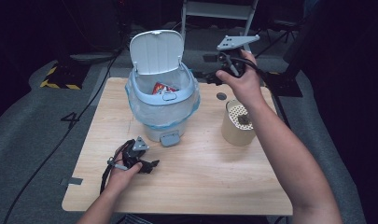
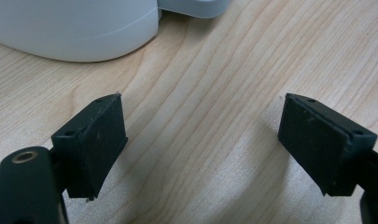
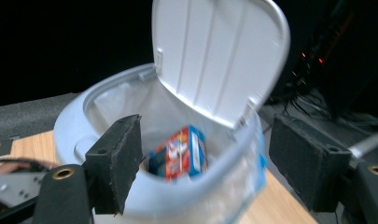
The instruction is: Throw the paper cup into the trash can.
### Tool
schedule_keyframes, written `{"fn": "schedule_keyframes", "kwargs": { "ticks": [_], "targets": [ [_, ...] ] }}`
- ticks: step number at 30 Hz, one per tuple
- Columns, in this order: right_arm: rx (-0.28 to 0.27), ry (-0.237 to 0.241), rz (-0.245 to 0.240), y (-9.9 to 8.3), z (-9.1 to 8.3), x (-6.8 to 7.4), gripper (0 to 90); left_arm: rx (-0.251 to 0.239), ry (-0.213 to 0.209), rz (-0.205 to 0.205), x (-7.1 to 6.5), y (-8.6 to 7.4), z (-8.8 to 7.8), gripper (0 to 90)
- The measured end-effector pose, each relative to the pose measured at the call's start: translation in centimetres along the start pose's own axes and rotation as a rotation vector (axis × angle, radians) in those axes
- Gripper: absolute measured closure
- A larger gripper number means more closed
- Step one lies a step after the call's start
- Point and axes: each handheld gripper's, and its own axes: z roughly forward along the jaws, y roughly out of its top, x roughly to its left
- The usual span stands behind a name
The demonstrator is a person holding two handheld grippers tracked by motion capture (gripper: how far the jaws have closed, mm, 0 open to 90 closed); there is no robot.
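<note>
Carton (image 1: pixel 162 87), red and blue, lying inside the lidded bin (image 1: pixel 144 101) at table centre; right gripper (image 1: pixel 208 77) part-open and empty, left gripper (image 1: pixel 154 164) wide and idle near the bin; drop judged done, lid closing likely next.

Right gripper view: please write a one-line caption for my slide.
Open right claw above the lidded bin, a colourful box lying inside its liner.

Box (image 1: pixel 161 87) in bin (image 1: pixel 162 108), cup (image 1: pixel 237 123) right.
</note>
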Motion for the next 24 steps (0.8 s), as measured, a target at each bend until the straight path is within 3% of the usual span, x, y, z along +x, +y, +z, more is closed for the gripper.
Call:
{"fn": "schedule_keyframes", "kwargs": {
  "ticks": [10, 15, 17, 24],
  "targets": [
    [0.042, -0.061, 0.045, -3.1, -6.1, -1.2, 26.5, -0.001, 0.008, 0.012, 0.6, -0.4, -0.5, 15.4],
    [0.06, -0.09, 0.062, -4.7, -8.1, -1.5, 28.0, -0.002, 0.015, -0.01, 0.8, -0.9, -0.9, 15.4],
    [0.078, -0.092, 0.072, -5.6, -8.9, -1.6, 31.7, -0.004, 0.019, -0.009, 0.9, -1.0, -0.9, 15.4],
    [0.121, -0.118, 0.094, -8.5, -11.3, -1.3, 31.4, -0.001, 0.019, -0.005, 0.9, -1.0, -1.0, 15.4]
  ]
}}
